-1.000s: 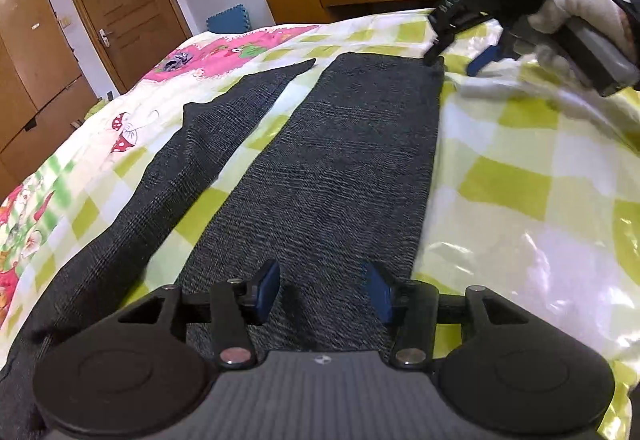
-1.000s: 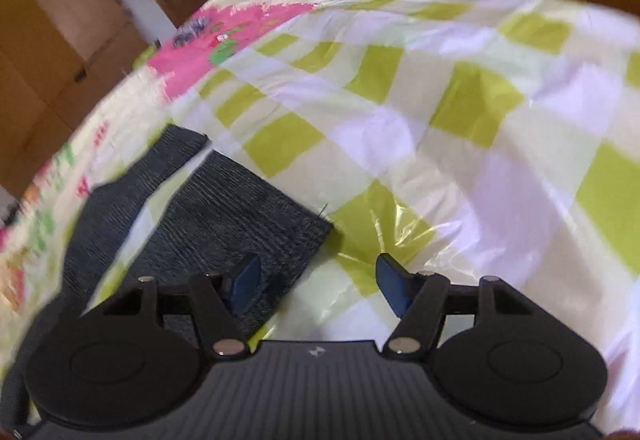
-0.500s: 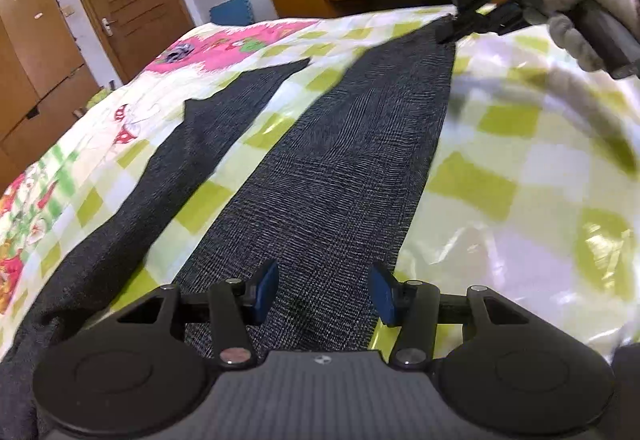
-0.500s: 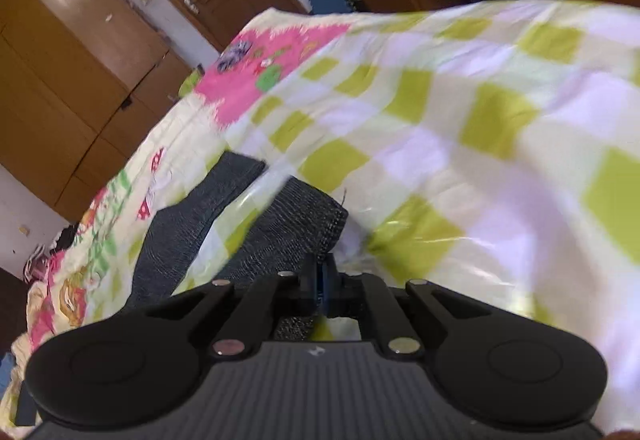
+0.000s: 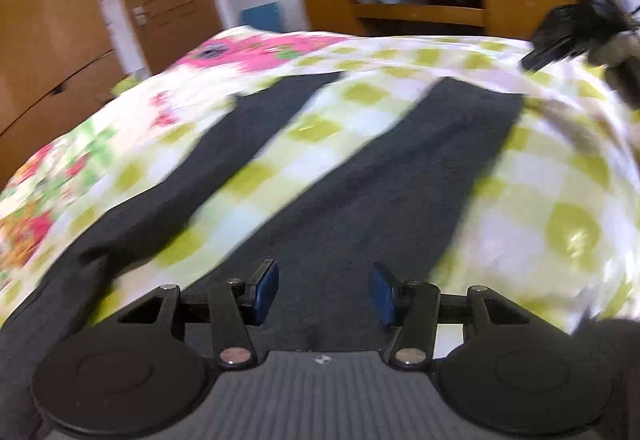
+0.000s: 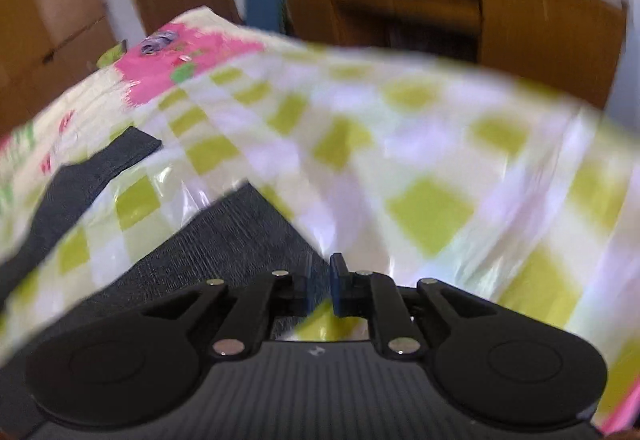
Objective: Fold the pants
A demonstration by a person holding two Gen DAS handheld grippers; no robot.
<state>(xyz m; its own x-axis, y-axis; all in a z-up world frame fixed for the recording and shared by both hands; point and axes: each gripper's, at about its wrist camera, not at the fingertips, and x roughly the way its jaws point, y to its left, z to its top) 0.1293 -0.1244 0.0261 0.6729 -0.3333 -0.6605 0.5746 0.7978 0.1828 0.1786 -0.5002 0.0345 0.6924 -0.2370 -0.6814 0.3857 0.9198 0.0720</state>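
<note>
- The dark grey pants point(image 5: 360, 176) lie spread on the bed point(image 5: 560, 200), its cover checked green and white, both legs running away from the left wrist camera.
- The left gripper point(image 5: 323, 290) hovers over the near end of the right-hand leg, fingers apart and holding nothing.
- The right gripper point(image 6: 320, 288) has its fingers pinched on the pants' hem corner.
- Both views are motion-blurred.

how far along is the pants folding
Barely begun. Done: the dark grey knit pants lie spread flat on the green-checked bedsheet, legs apart. In hand: the right gripper is shut on one leg's hem corner; the left gripper hovers open. Left: every fold.
</note>
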